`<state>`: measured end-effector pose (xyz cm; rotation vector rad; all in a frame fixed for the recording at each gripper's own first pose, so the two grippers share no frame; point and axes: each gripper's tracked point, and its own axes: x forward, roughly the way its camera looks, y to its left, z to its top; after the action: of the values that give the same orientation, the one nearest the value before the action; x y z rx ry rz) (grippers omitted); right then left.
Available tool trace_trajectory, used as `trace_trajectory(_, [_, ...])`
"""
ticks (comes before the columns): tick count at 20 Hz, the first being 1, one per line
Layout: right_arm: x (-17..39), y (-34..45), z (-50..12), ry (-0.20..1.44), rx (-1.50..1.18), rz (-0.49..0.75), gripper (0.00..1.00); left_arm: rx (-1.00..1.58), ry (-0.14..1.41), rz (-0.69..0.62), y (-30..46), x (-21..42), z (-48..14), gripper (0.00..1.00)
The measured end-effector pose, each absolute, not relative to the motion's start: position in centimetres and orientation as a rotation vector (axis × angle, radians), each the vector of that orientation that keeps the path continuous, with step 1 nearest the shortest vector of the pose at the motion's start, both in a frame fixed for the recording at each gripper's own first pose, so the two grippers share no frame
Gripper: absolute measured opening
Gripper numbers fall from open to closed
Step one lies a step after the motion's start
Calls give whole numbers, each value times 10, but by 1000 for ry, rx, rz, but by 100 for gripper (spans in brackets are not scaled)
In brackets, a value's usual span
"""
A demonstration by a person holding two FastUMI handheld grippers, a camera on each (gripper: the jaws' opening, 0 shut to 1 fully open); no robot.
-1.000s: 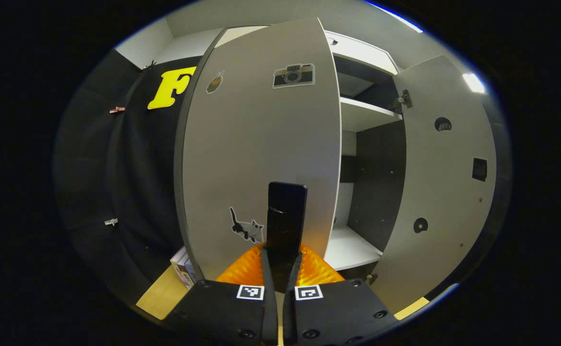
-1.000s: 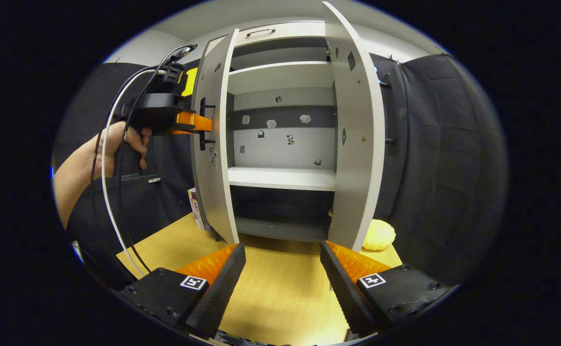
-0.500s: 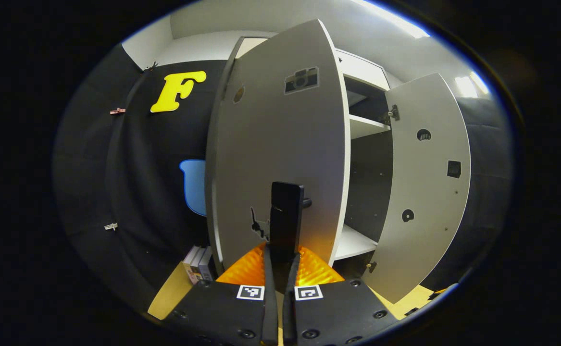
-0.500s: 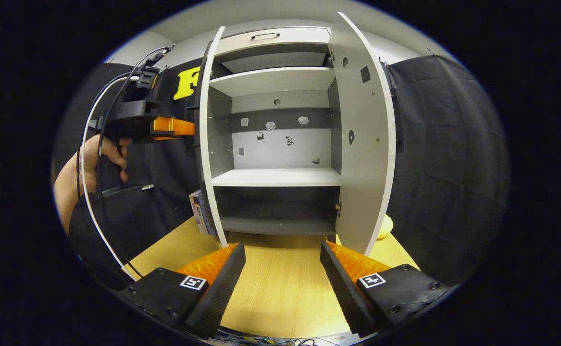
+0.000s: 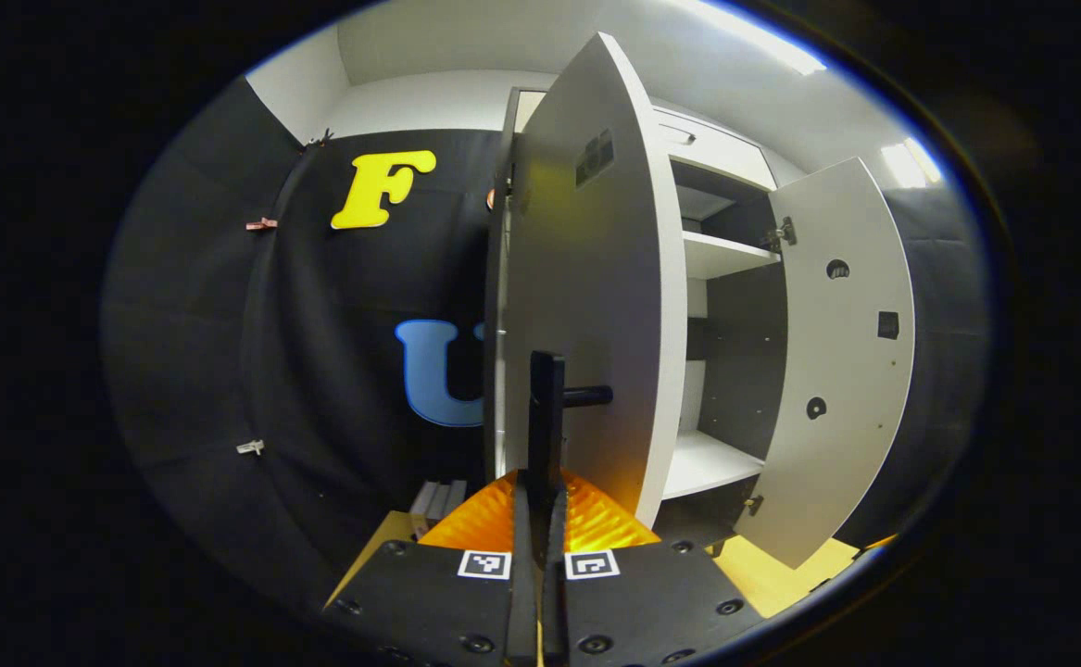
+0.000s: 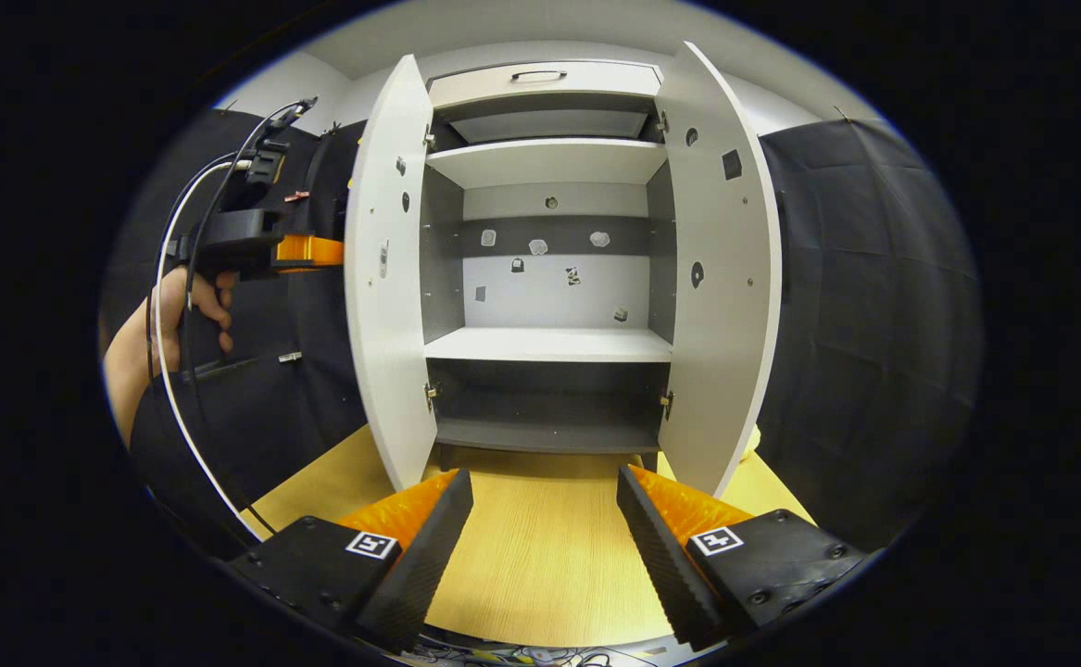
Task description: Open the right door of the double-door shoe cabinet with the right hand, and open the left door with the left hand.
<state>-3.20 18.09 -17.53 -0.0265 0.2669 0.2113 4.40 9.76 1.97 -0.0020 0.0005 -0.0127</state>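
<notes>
Your shoe cabinet (image 6: 549,167) stands on the wooden table (image 6: 540,556) with both doors swung wide, its shelves bare apart from small stickers on the back panel. In the right gripper view the left door (image 6: 390,278) and the right door (image 6: 721,278) flank the opening, each turned outward past square. In the left gripper view you see the left door (image 5: 596,306) nearly edge-on, with the right door (image 5: 841,361) open beyond it. Your left gripper (image 5: 540,482) is clenched on the left door's handle (image 5: 547,408), both fingers pressed against the dark bar. In the right gripper view that gripper (image 6: 318,250) sits at the door's outer face, held by your hand (image 6: 179,296). Your right gripper (image 6: 545,500) is released, fingers spread wide over the table, well apart from the cabinet
</notes>
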Motion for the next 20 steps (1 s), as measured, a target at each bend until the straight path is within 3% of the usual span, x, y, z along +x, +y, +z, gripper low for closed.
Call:
trace_trajectory(1, [-33,181,-176,268,-26,207,99,-14,4,4,110,45,18,3])
trace_trajectory(4, [-33,185,-176,269,-26,199,99,-50,5,40,143,44,17,5])
trace_trajectory(6, [-32,184,-170,255,-28,191,99,-115,2,-18,133,40,17,5])
trace_trajectory(12, [-22,176,-154,217,-31,154,99,30,-22,54,135,23,19,5])
trace_trajectory(20, [0,153,-135,193,-20,95,99,43,-19,83,110,-37,26,5])
